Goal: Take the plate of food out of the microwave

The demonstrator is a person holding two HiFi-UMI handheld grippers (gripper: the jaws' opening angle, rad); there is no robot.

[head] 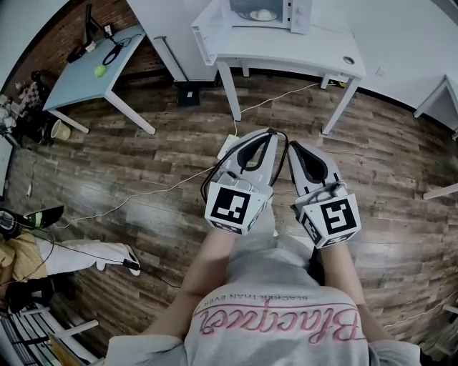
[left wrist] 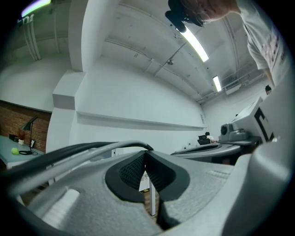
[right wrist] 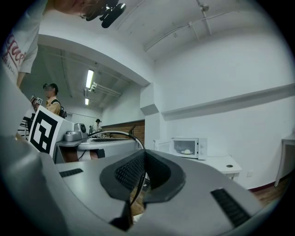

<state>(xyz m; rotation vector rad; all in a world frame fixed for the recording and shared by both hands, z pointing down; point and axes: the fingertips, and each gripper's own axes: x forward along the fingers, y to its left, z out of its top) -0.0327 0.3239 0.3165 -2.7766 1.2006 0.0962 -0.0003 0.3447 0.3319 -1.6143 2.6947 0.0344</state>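
Observation:
The white microwave (head: 268,14) stands on a white table (head: 286,53) at the top of the head view, its door (head: 211,28) swung open to the left. Inside it sits a plate with pale food (head: 262,14). In the right gripper view the microwave (right wrist: 189,147) is far off, with the food (right wrist: 186,151) visible inside. My left gripper (head: 270,134) and right gripper (head: 292,146) are held side by side over the wood floor, well short of the table. Both are shut with nothing between the pads, as the left gripper (left wrist: 145,154) and right gripper (right wrist: 144,153) views show.
A grey desk (head: 93,71) with a lamp and a green ball stands at the left. A black box (head: 187,94) lies on the floor by the white table, and a white cable (head: 143,193) runs across the boards. People (right wrist: 53,103) stand far behind my right gripper.

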